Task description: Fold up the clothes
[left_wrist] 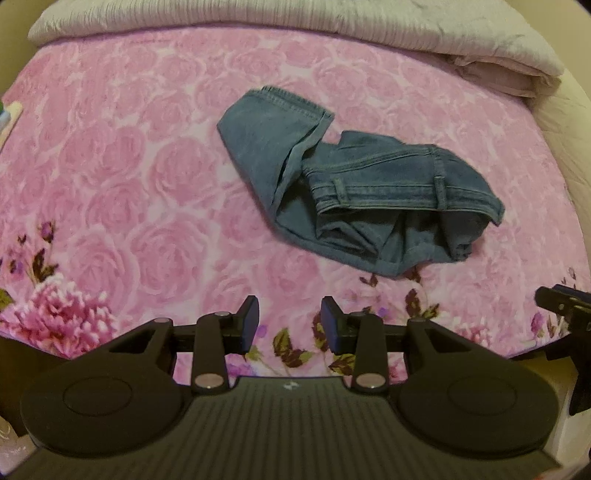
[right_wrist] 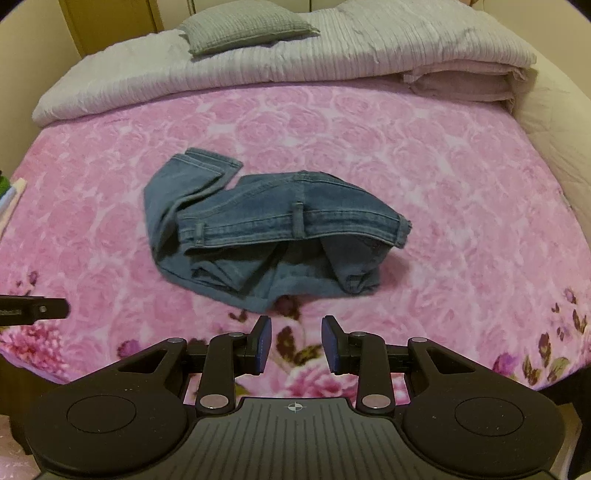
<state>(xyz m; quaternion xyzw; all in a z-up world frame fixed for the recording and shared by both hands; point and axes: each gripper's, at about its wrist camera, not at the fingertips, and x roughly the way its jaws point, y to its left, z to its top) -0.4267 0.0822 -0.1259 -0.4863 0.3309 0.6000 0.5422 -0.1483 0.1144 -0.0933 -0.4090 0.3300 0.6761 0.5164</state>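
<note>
No readable writing or brand anywhere; the small marks on the tool bodies are too small to make out.

Bed [right_wrist: 461, 184] covered by a pink rose-print blanket [left_wrist: 129, 166], with darker purple flower sprays along the near edge. Folded pale quilt [right_wrist: 295, 59] runs along the far edge; a grey cushion [right_wrist: 240, 27] sits on it toward the far left corner. A pinkish folded layer [right_wrist: 461, 86] shows under the quilt at the far right corner. Cream wall beyond, wooden panel at far left.

Jeans [right_wrist: 266, 225] lie crumpled about mid-bed, nearer the near edge, waistband and belt loops up, one hemmed leg end pointing to the far left.

Left tool [left_wrist: 290, 323]: pads parted, nothing between them, touching nothing, over the near edge.

Right tool [right_wrist: 296, 345]: pads likewise apart and empty, clear of the jeans, just short of them.
</note>
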